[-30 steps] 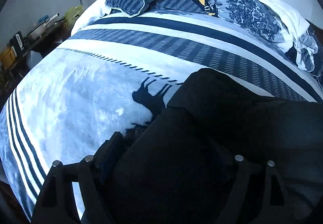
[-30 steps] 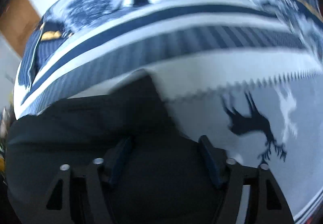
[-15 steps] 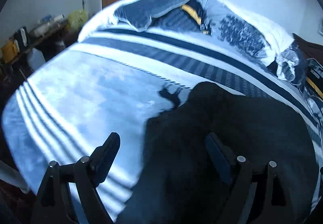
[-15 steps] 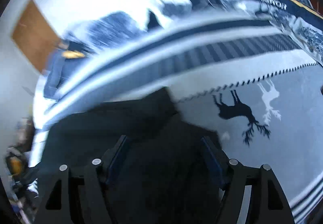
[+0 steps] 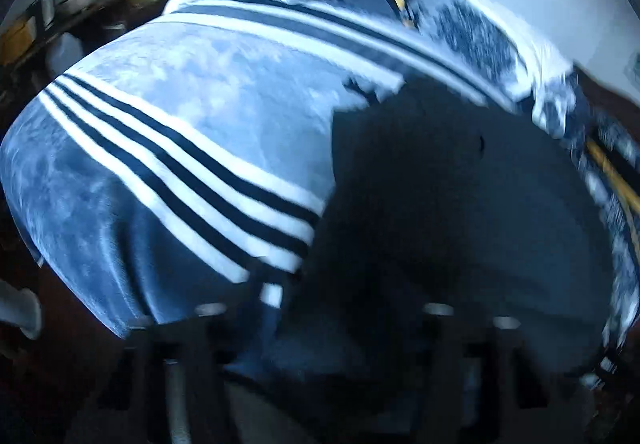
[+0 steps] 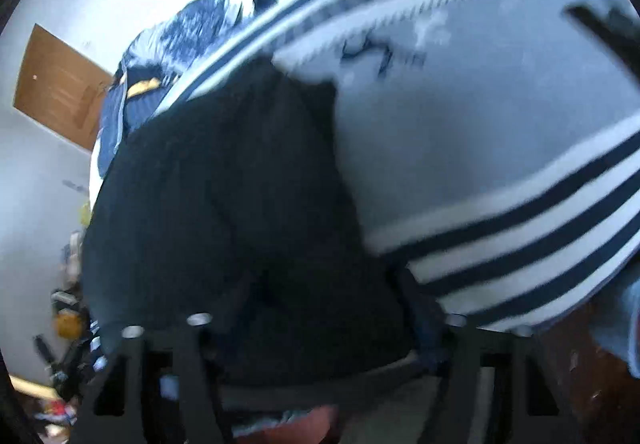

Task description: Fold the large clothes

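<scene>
Dark garment [image 5: 440, 204] lies on the striped blanket [image 5: 180, 132] at the bed's near edge; both grippers' fingers blurred, grip unclear

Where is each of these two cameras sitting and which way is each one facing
Left wrist: on the left gripper, looking forward along it over the bed; its blurred finger mounts frame the dark garment.
Right wrist: on the right gripper, facing the same garment from its other side; black finger mounts show.
Shared: the garment, striped blanket, wooden door.
</scene>
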